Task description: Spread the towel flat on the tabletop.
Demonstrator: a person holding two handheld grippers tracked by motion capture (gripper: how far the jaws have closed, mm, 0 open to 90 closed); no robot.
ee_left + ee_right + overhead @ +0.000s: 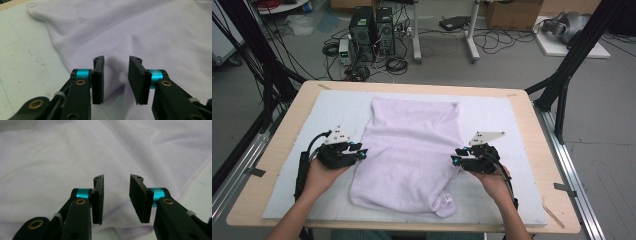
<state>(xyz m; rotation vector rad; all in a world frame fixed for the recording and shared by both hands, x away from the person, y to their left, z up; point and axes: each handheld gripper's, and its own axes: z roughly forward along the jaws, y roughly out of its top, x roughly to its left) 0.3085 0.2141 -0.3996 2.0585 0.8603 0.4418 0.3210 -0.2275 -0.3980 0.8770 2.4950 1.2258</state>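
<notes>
A pale lilac towel (409, 155) lies folded on the white mat, long side running away from me, with a small white label (447, 198) at its near right corner. My left gripper (362, 151) hovers at the towel's left edge, jaws apart with nothing between them. In the left gripper view the towel (140, 32) lies just under the left gripper (116, 80). My right gripper (455, 156) sits at the towel's right edge, also open and empty. The right gripper view shows the towel's stitched hem (192, 180) beside the right gripper (116, 198).
The white mat (512, 125) covers a light wooden table (292, 125). Black frame struts (567, 75) rise at both far corners. Beyond the table, computer towers (372, 32) and cables lie on the floor.
</notes>
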